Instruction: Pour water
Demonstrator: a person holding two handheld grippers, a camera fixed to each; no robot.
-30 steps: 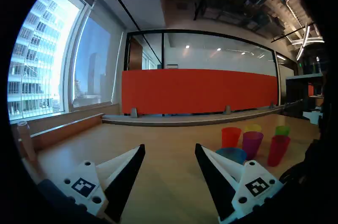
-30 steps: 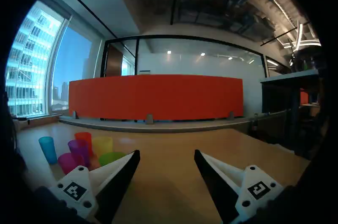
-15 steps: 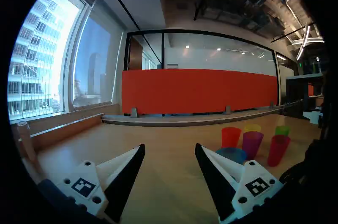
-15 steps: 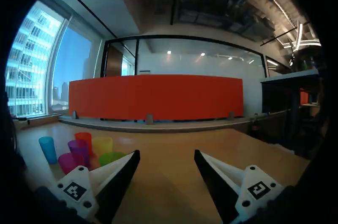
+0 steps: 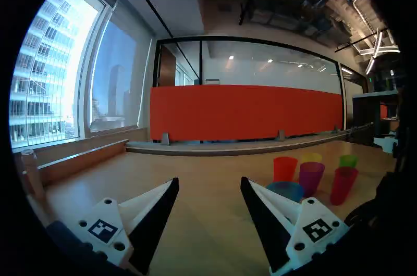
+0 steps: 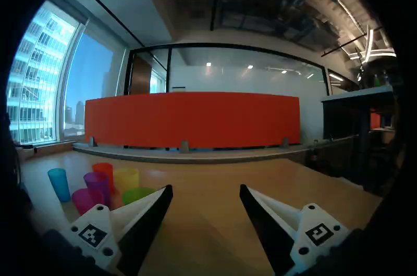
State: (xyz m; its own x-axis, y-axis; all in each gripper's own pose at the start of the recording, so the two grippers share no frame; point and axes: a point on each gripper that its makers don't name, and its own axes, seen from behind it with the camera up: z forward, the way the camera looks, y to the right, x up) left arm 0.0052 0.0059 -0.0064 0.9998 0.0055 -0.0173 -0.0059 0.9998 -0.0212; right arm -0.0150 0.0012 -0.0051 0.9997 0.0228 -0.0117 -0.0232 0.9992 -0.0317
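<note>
Several coloured plastic cups stand together on the wooden table (image 5: pixel 208 213). In the left gripper view they are to the right: a red cup (image 5: pixel 284 167), a purple cup (image 5: pixel 311 177), a pink cup (image 5: pixel 343 184), a green cup (image 5: pixel 348 161), a yellow cup (image 5: pixel 311 157) and a blue cup (image 5: pixel 285 190) just behind the right finger. My left gripper (image 5: pixel 209 185) stands open, nothing between its fingers. In the right gripper view the cups are to the left: blue cup (image 6: pixel 59 183), red cup (image 6: pixel 103 171), purple cup (image 6: pixel 97 184), yellow cup (image 6: pixel 126 178), pink cup (image 6: pixel 83 199), green cup (image 6: pixel 136 194). My right gripper (image 6: pixel 206 190) is open and holds nothing.
An orange partition (image 5: pixel 245 112) with a grey ledge runs along the table's far edge. Tall windows (image 5: pixel 52 83) and a wooden sill lie to the left. A dark desk (image 6: pixel 359 135) stands at the right.
</note>
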